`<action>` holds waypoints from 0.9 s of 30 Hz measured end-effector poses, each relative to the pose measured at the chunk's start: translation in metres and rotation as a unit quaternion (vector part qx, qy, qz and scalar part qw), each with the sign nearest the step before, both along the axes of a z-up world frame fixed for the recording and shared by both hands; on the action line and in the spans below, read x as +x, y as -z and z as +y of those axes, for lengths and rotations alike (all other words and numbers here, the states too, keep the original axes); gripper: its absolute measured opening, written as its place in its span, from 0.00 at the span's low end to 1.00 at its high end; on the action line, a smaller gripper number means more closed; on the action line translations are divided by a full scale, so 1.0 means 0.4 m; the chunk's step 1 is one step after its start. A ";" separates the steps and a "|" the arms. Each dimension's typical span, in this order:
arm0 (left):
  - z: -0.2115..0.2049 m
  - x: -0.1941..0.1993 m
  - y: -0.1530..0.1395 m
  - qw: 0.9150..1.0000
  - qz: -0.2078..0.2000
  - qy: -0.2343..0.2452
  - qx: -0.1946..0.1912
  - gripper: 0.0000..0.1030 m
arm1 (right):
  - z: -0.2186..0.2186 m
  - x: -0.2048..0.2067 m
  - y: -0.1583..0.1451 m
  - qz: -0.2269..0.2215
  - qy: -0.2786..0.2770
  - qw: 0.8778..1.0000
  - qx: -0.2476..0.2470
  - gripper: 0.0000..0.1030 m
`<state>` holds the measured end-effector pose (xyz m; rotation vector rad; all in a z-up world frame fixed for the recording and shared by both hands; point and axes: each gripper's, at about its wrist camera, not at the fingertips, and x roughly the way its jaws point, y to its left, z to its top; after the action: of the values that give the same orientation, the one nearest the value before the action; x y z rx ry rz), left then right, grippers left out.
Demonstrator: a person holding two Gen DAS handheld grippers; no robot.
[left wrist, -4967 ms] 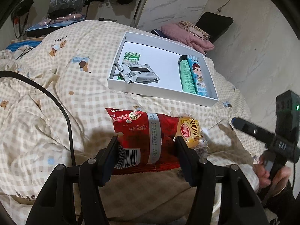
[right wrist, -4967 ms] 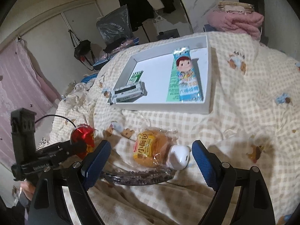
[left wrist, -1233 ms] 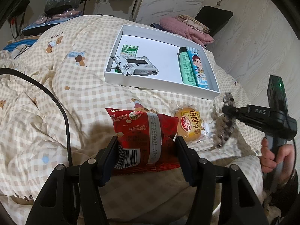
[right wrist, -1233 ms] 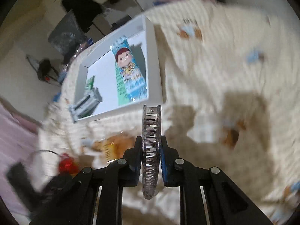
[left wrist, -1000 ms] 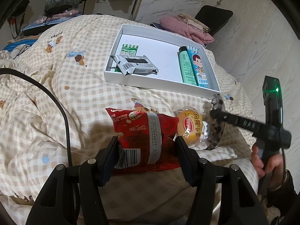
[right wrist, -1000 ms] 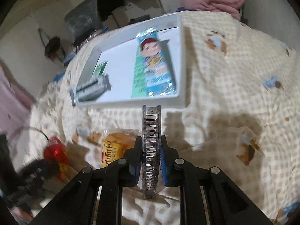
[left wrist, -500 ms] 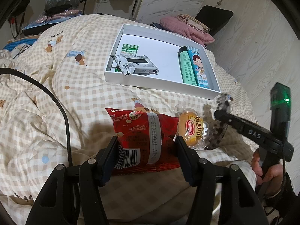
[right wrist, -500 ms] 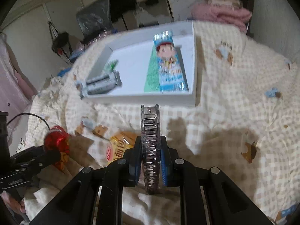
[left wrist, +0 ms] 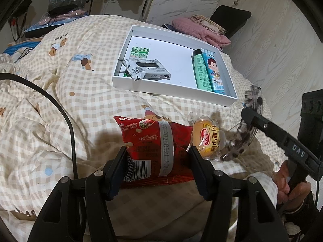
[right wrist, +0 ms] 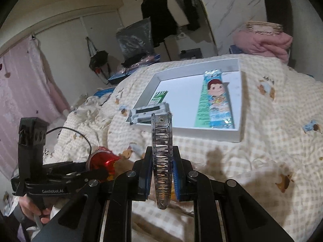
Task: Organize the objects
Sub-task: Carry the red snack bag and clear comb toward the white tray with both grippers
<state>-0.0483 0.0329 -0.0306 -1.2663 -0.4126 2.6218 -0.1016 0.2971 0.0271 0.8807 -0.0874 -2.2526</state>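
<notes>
My left gripper (left wrist: 158, 159) is shut on a red snack bag (left wrist: 153, 141) that lies on the checked bedspread (left wrist: 84, 92). Against the bag's right end sits a yellow bun in clear wrap (left wrist: 208, 139). My right gripper (right wrist: 161, 161) is shut on a translucent toothed hair clip (right wrist: 161, 141), held upright above the bedspread, right of the bun and short of the white tray (right wrist: 241, 100). In the left wrist view the hair clip (left wrist: 242, 135) hangs from that right gripper (left wrist: 249, 115). The tray (left wrist: 228, 100) holds a cartoon candy pack (left wrist: 214, 74), a grey wrapper (left wrist: 147, 70) and a green sachet (left wrist: 139, 53).
A black cable (left wrist: 66, 121) loops over the bed at left. Folded pink cloth (left wrist: 199, 30) lies beyond the tray's far edge, with wooden floor (left wrist: 272, 46) to the right. A hand (left wrist: 286, 181) grips the right tool's handle. Dark clothes (right wrist: 155, 18) hang by the back wall.
The right gripper has risen and rolled with the hair clip still in it, drawing slightly away from the bun. The left gripper and the red bag have stayed put.
</notes>
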 end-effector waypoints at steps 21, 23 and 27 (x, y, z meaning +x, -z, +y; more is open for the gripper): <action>-0.001 -0.005 0.002 1.000 0.000 0.004 -0.001 0.62 | -0.010 -0.040 0.051 -0.054 0.009 0.998 0.020 0.18; -0.001 -0.005 0.002 1.000 0.000 0.003 -0.001 0.62 | -0.008 -0.043 0.053 -0.058 0.009 0.998 0.020 0.18; 0.000 -0.007 0.005 1.000 -0.006 0.002 -0.003 0.62 | -0.005 -0.041 0.052 -0.060 0.008 0.998 0.017 0.18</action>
<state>-0.0511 0.0329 -0.0328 -1.2835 -0.4039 2.6160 -0.1182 0.2952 0.0062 1.0356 -0.1116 -2.2218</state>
